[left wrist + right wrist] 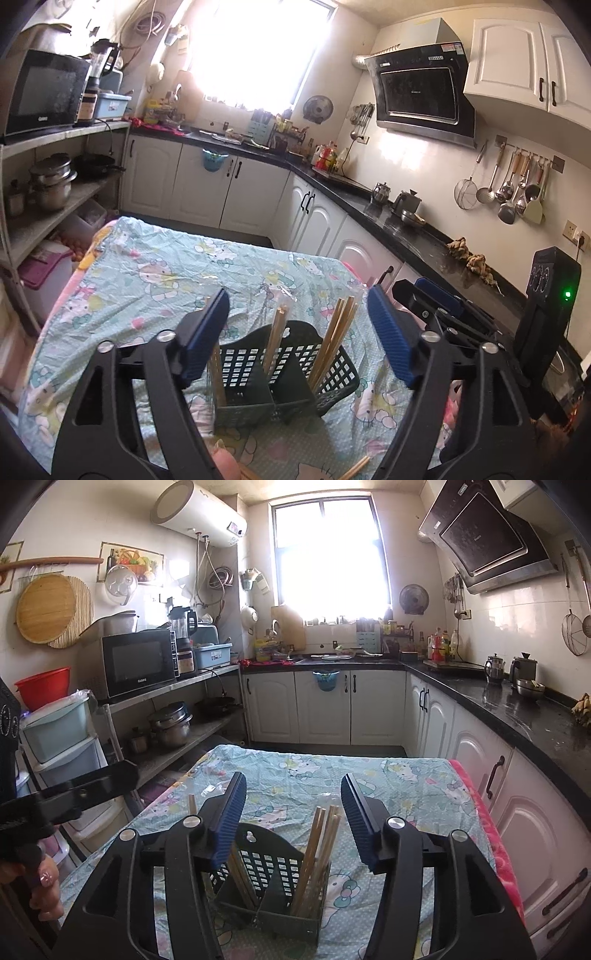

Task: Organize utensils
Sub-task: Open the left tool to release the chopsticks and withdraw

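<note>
The chopsticks (pixel 317 853) are standing nearly upright in the dark holder (pixel 273 897), tips leaning slightly outward. My left gripper (pixel 299 339) and right gripper (pixel 293 819) are both gaping, gripping nothing. The holder is sitting on a cartoon-print cloth (pixel 388 786) in a kitchen; the microwave (pixel 138 662) is showing "Galanz".

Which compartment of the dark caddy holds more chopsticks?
The right-hand compartment of the dark green perforated plastic caddy: a fanned bundle of wooden chopsticks stands there. The left compartment shows only a couple of sticks, partly hidden behind a claw pad.
</note>
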The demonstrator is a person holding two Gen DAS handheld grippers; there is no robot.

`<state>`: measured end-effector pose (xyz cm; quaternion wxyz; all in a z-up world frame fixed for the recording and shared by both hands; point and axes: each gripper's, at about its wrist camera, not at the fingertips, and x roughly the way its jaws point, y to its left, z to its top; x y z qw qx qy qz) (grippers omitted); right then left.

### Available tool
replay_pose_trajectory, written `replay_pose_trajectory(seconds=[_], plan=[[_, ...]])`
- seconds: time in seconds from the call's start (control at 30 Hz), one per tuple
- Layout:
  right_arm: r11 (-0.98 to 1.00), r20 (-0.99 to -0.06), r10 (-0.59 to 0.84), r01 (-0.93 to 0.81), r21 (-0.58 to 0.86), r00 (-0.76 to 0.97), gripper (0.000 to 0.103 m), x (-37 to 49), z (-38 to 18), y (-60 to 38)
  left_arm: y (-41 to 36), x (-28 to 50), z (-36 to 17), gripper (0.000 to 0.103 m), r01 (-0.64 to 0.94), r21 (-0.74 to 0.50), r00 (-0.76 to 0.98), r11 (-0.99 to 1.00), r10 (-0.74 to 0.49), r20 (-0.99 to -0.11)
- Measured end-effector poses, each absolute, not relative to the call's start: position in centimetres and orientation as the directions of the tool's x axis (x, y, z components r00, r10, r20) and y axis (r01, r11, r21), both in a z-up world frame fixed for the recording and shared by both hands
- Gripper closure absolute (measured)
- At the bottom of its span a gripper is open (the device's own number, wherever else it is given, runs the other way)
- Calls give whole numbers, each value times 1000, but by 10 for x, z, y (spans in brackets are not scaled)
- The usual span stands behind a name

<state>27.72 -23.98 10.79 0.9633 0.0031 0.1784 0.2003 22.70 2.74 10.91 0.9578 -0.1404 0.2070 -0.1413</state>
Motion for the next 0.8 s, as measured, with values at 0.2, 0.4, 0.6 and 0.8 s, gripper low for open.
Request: replay_pose_trajectory(seconds=[0.2, 0.4, 0.6, 0.8], plan=[[922, -331, 382, -379, 75, 863, 44, 264, 114, -247, 28, 212, 113, 15, 212, -306, 883, 928, -316, -348], [921, -315, 385, -384, 69, 867, 39, 249, 119, -252, 27, 200, 111, 11, 213, -290, 886, 933, -309, -346], [919, -304, 388, -388, 63, 870, 37, 235, 122, -254, 27, 190, 110, 11, 218, -291, 886, 932, -313, -341], [917, -297, 393, -395, 56, 870, 34, 221, 122, -255, 31, 182, 109, 11, 219, -300, 888, 929, -317, -334]])
